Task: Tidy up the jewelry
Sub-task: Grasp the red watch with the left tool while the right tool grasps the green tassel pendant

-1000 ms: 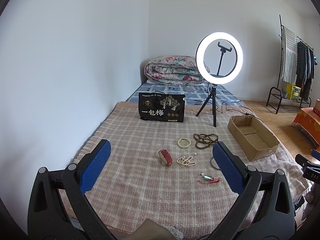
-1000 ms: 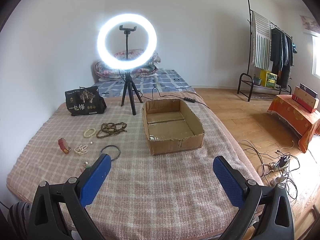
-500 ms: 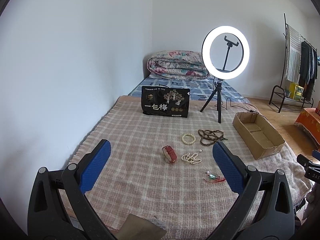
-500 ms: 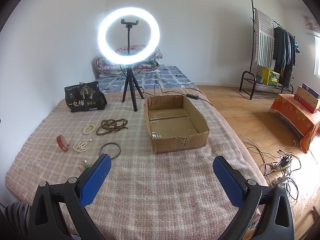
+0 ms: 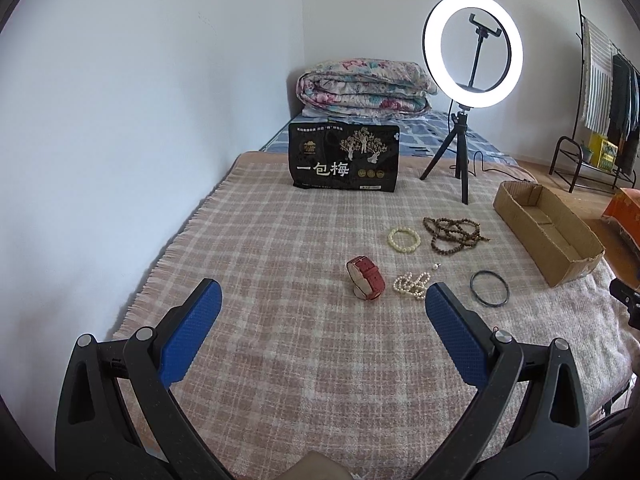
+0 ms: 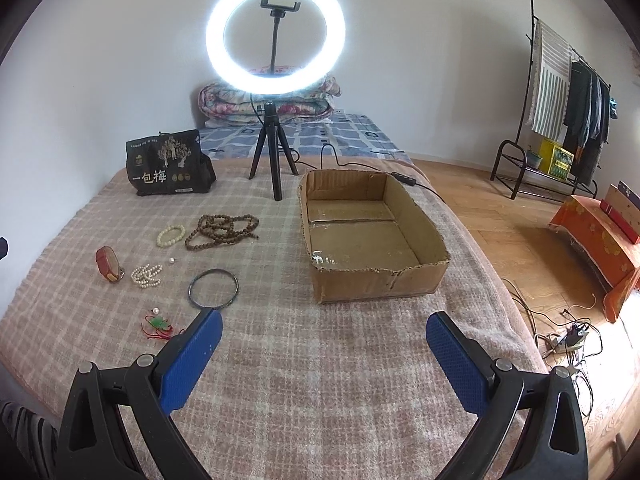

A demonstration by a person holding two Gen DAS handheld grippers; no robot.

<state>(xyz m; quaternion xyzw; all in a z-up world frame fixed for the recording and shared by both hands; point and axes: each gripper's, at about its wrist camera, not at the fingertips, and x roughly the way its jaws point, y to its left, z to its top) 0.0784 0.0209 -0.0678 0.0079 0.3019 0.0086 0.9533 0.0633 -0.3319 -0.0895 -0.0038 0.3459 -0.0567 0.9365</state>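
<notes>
Hovering released, left gripper (image 5: 320, 300) and right gripper (image 6: 324, 332) face bare blanket (image 6: 320, 380) before the box (image 6: 376, 280).

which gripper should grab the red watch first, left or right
Left, probably. The left gripper is open and faces the red watch almost straight ahead. In the right wrist view the watch sits far off to the side, while the right gripper faces the cardboard box.
</notes>
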